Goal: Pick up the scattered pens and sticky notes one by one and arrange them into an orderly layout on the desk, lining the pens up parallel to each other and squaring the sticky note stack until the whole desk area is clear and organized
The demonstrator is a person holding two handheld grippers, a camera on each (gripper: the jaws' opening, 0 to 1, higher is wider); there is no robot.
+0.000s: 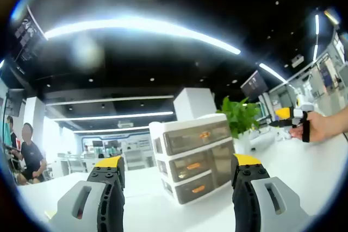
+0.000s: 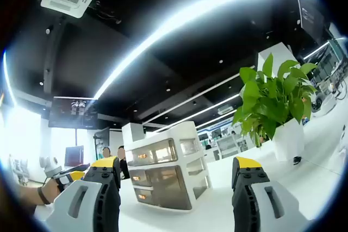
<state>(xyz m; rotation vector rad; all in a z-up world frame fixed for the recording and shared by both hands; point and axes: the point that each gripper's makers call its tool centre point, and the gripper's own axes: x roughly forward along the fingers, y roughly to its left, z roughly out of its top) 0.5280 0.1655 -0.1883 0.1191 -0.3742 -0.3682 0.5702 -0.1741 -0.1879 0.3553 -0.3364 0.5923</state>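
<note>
The left gripper [image 1: 178, 180] is held wide open with nothing between its jaws, raised above the white desk [image 1: 304, 172]; the right gripper [image 2: 178, 180] is likewise spread and empty. Ahead of both a white drawer unit [image 1: 191, 155] is seen (three translucent drawers), with a potted plant [image 2: 274, 101] beside it. No pens or sticky notes can be made out.

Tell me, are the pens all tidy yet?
Can't tell; nothing looks done. Both grippers, left and right, are open, holding nothing, aimed level at the drawer box beside the plant. The desk is white here; picking up and lining up remain.
</note>
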